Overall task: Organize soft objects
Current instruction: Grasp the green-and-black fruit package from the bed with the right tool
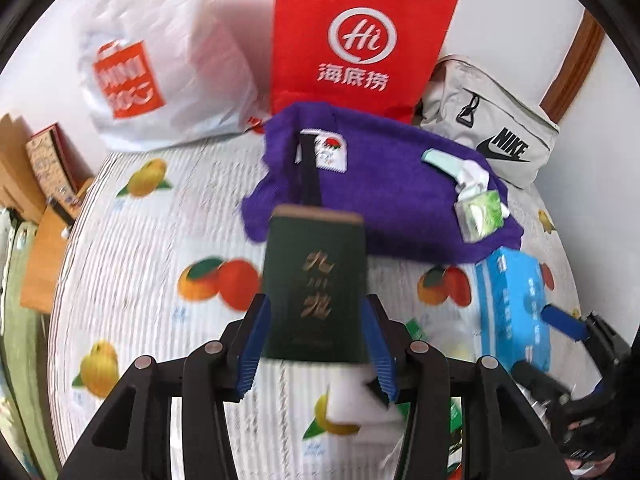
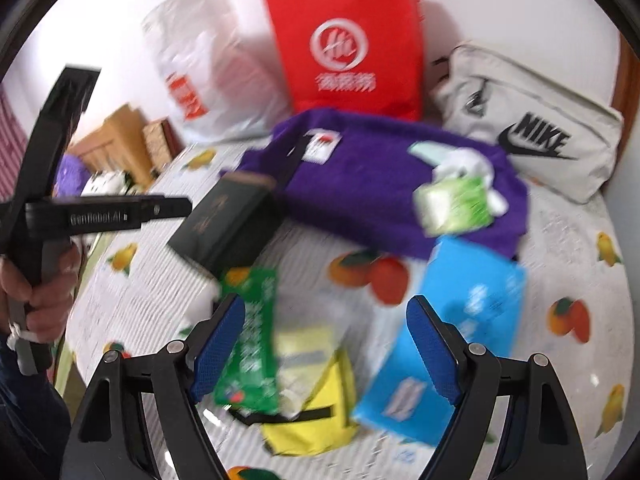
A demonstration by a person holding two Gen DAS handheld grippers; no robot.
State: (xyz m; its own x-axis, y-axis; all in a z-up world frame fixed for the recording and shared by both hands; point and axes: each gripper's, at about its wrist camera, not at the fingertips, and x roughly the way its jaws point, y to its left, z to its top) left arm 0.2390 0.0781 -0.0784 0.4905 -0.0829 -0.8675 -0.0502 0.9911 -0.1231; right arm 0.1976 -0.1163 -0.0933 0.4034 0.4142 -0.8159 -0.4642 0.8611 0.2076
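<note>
My left tool clamps a rigid dark green box, long axis pointing away toward the fuzzy purple towel; my right tool gapes wide, empty.

2 wrist fisheyes, low and near over the fruit-print cover, facing the wall, both sharing the purple towel.

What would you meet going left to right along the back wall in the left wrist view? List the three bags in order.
White plastic bag with an orange logo → red paper bag with a white circular logo → light grey fabric Nike pouch.
</note>
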